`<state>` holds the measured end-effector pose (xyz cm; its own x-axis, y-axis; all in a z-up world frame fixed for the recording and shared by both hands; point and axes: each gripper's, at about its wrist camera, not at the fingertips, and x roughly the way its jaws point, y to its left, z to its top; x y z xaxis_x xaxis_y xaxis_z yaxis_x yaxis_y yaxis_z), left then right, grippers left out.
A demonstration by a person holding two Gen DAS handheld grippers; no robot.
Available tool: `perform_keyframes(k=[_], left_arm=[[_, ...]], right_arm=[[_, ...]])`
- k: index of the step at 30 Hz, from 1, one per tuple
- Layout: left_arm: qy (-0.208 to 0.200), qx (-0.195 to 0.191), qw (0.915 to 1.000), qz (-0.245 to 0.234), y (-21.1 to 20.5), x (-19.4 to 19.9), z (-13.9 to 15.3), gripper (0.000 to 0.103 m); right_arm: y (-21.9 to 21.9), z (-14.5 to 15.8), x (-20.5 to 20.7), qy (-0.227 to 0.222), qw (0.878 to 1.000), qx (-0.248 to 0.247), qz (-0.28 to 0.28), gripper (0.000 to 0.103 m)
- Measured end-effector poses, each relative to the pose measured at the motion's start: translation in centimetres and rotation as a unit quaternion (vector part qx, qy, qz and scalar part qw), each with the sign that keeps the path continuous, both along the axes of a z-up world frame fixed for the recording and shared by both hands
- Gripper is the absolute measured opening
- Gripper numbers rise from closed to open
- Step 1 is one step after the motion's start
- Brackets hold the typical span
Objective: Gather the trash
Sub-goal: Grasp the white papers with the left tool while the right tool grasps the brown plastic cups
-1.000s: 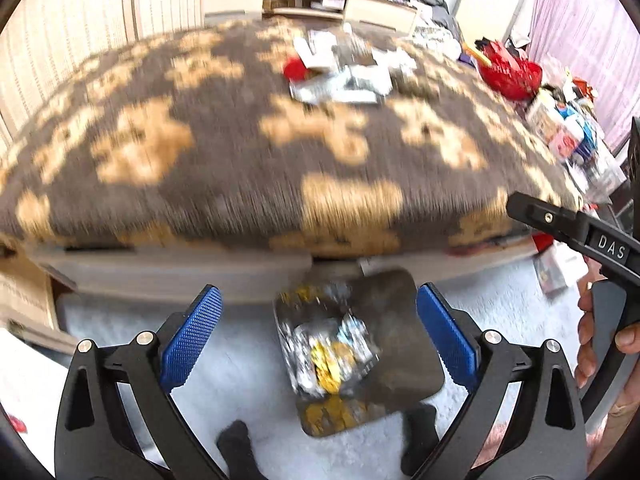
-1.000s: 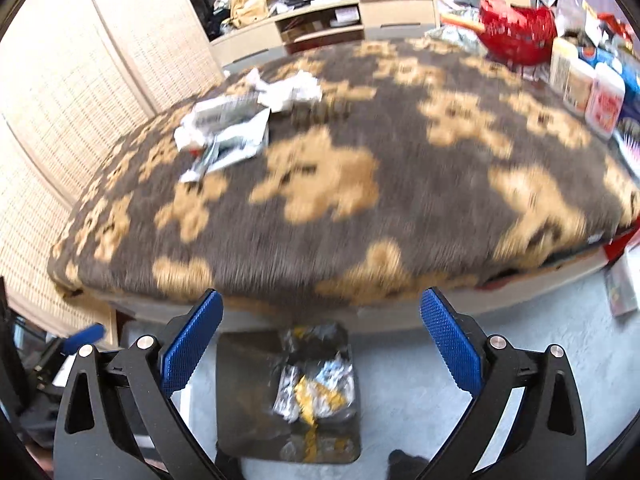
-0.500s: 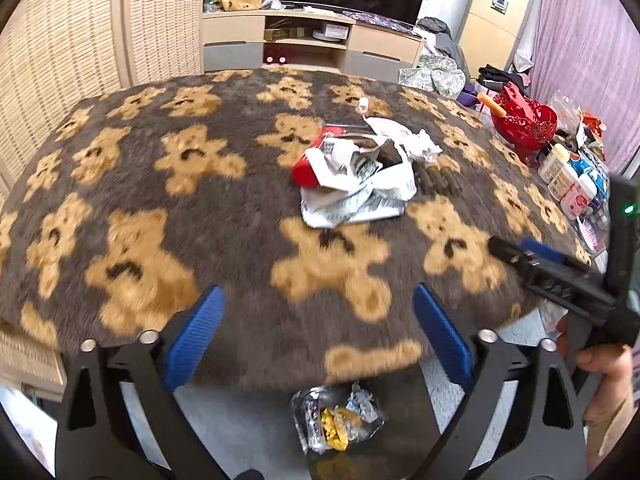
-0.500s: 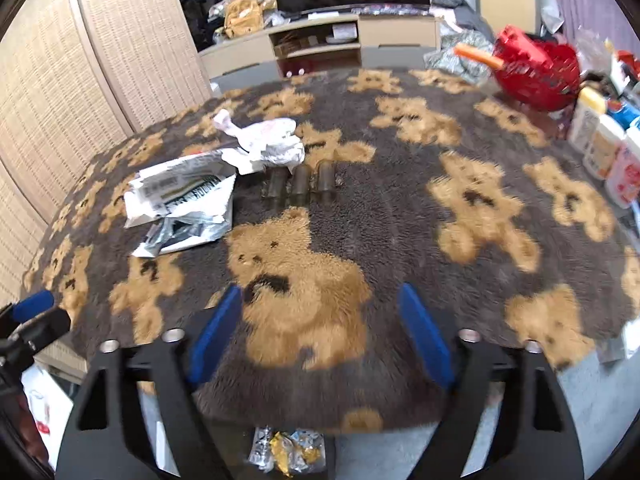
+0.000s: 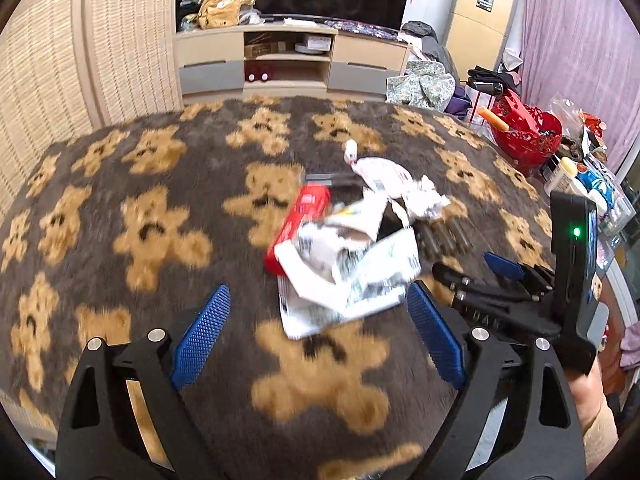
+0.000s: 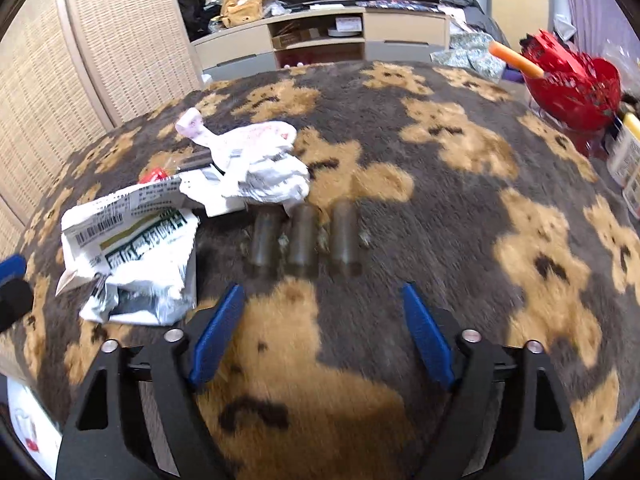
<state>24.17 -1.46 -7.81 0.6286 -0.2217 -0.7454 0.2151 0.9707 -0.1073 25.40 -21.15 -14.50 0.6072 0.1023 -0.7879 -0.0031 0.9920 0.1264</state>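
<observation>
A pile of trash lies on the bear-patterned blanket (image 5: 160, 240): a torn white printed wrapper (image 5: 348, 276), a red packet (image 5: 300, 224) and a crumpled white bag (image 5: 396, 184). In the right wrist view the wrapper (image 6: 136, 252) and the bag (image 6: 260, 164) lie left of three brown tubes (image 6: 304, 240) side by side. My left gripper (image 5: 316, 332) is open and empty, just short of the wrapper. My right gripper (image 6: 320, 332) is open and empty, just short of the tubes; it also shows in the left wrist view (image 5: 500, 280).
A red basket (image 6: 572, 80) and bottles (image 5: 576, 176) stand at the blanket's right edge. A TV cabinet (image 5: 292, 60) stands behind. A woven screen (image 6: 80, 60) is on the left.
Both grippers have risen from over the floor bin of foil wrappers and moved forward over the blanket, closing on the trash pile. The bin has dropped out of view.
</observation>
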Motion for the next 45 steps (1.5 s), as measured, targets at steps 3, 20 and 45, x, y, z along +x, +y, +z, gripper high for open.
perform_keyframes(k=[3, 20, 45], left_arm=[[-0.009, 0.004, 0.9999, -0.008, -0.6, 1.5, 0.1, 0.084], [0.016, 0.038, 0.9982, -0.044, -3.2, 5.6, -2.9, 0.052], [-0.037, 0.018, 0.999, -0.016, -1.0, -2.7, 3.0, 0.031]], right_arm=[[0.5, -0.3, 0.8, -0.002, 1.0, -0.007, 0.008, 0.095], [0.9, -0.3, 2.5, -0.006, 0.999, -0.045, -0.001, 0.073], [-2.2, 0.9, -5.7, 0.063, 0.997, 0.044, 0.017, 0.049]])
